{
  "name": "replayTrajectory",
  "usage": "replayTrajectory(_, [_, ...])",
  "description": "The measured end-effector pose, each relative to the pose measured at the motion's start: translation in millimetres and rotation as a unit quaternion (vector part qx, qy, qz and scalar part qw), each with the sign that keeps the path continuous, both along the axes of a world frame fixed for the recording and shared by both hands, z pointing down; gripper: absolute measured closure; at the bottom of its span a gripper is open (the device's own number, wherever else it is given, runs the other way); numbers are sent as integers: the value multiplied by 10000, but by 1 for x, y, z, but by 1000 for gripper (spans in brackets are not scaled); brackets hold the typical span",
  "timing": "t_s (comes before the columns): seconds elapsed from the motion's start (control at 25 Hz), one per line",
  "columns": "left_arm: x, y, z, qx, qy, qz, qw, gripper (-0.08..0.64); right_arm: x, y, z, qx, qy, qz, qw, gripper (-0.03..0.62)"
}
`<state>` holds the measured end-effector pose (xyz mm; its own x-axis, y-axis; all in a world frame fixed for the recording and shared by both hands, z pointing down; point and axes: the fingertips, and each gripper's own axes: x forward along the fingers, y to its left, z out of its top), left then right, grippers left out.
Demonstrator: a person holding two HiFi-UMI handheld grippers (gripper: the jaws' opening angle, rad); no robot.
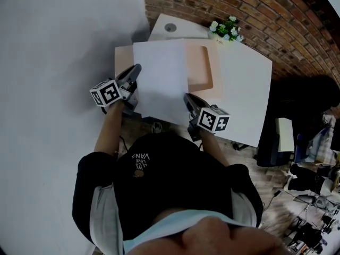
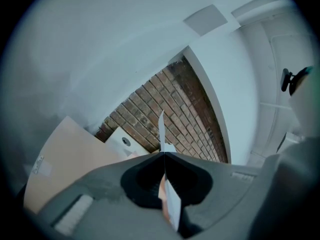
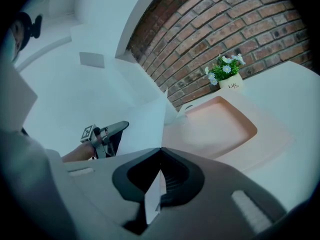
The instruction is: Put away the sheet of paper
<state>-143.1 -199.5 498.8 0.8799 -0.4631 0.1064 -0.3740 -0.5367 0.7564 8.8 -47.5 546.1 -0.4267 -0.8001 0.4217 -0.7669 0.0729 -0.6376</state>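
Both forearms are stretching forward; the left gripper (image 1: 134, 74) is clenching the white rectangular paper sheet (image 1: 159, 78) at its nine o'clock edge, the right gripper (image 1: 189, 99) at five o'clock, holding it over the shallow peach tray (image 1: 206, 70)

My left gripper (image 1: 136, 70) is left of the sheet of paper (image 1: 159, 84), my right gripper (image 1: 188, 97) at its near right. The sheet hangs over the tray (image 1: 204, 68) on the table (image 1: 244, 94), with the flower pot (image 1: 226, 30) far behind.
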Motion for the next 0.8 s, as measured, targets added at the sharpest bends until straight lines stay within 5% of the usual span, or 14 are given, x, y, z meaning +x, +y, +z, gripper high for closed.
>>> replayTrajectory(0.8, [18, -23, 18, -157, -68, 280, 9995, 560, 10, -17, 15, -195, 144, 272, 9993, 594])
